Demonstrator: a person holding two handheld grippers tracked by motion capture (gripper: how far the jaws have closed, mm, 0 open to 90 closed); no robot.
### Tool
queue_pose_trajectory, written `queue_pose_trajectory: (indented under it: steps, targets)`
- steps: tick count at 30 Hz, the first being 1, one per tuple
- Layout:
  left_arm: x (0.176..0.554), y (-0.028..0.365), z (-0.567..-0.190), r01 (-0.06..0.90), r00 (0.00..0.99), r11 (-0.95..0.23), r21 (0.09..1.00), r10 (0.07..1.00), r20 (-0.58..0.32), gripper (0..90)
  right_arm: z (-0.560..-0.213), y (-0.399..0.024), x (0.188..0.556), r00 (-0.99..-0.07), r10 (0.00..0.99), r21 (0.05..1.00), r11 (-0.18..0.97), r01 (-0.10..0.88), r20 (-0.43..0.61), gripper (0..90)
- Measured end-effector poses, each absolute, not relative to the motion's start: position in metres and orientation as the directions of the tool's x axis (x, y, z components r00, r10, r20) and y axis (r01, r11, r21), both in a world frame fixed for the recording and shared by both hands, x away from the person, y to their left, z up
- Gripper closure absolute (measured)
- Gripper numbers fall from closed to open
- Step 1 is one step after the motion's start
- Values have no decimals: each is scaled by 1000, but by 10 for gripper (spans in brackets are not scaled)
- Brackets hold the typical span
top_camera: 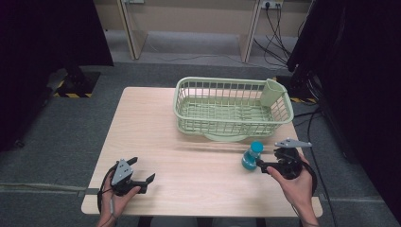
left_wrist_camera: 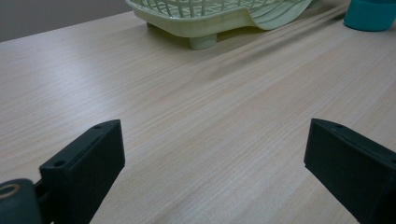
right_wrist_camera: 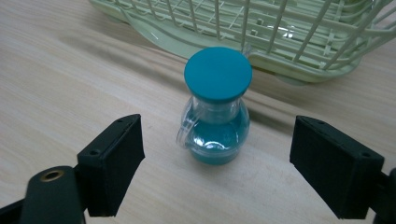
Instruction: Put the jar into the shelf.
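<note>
Right tongs (right_wrist_camera: 215, 172) released, straddling upright clear flask (right_wrist_camera: 215, 126), teal cap, teal liquid; left tongs (left_wrist_camera: 212, 172) released.

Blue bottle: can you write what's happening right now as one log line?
right tool: open, either side of blue bottle, not touching | bottle: upright on table, before green basket | left tool: open, empty

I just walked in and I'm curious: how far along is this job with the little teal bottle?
Early stage. Nothing looks done: the green basket is empty and the teal bottle stands upright on the table just in front of it. In hand: the right hand-held gripper has its jaws either side of the bottle, not touching it. The left hand-held gripper rests open. Left, probably: gripping and moving the bottle.
</note>
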State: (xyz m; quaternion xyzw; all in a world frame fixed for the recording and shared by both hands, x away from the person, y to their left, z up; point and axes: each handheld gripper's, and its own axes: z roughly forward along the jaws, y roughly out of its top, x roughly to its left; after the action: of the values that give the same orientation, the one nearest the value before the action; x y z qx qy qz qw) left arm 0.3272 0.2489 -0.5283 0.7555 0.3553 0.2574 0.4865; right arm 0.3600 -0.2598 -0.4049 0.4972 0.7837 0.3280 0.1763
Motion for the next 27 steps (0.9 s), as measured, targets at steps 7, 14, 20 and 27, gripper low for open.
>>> queue_pose_trajectory:
  steps: [7,14,20,27]
  targets:
    - [327,249,-528,285,615,-274,918,787,44,46,-402,-251,375,-448,893,676,302,672,46,244]
    - [327,249,-528,285,616,-276,918,787,45,46,-403,-248,388,-448,892,659,307,687,51,299]
    - [327,249,-528,285,616,-274,918,787,44,47,-404,-244,399,-450,891,640,310,703,64,345]
    - [327,249,-528,285,616,-274,918,786,44,46,-406,-240,409,-443,895,611,322,723,54,393]
